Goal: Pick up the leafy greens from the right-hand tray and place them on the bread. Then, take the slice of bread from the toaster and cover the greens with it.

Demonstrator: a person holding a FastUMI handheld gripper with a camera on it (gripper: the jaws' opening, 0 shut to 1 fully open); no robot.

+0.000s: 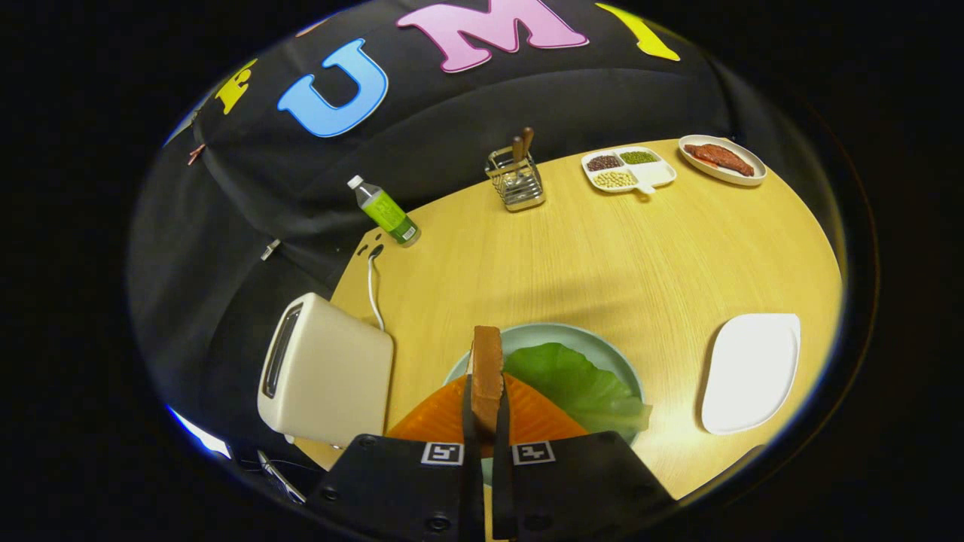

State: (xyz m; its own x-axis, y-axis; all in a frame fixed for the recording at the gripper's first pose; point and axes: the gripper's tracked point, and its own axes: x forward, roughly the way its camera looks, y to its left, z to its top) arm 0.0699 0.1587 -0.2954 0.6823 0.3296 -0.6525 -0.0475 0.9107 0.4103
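My gripper (486, 380) is shut on a slice of bread (487, 361), held upright on its edge between the two fingers. The slice hangs over a pale green plate (595, 342) just ahead of the fingers. A green leaf (576, 384) lies on that plate and hides whatever is under it. The cream toaster (324, 369) stands to the left of the plate, its slot facing up and left. To the right of the plate sits a white tray (749, 373) with nothing on it.
A wire caddy with utensils (516, 177), a divided dish of beans (629, 169) and a plate with a strip of meat (721, 159) stand at the far side of the wooden table (602, 256). A green bottle (384, 211) is at the far left, beside the toaster's cord.
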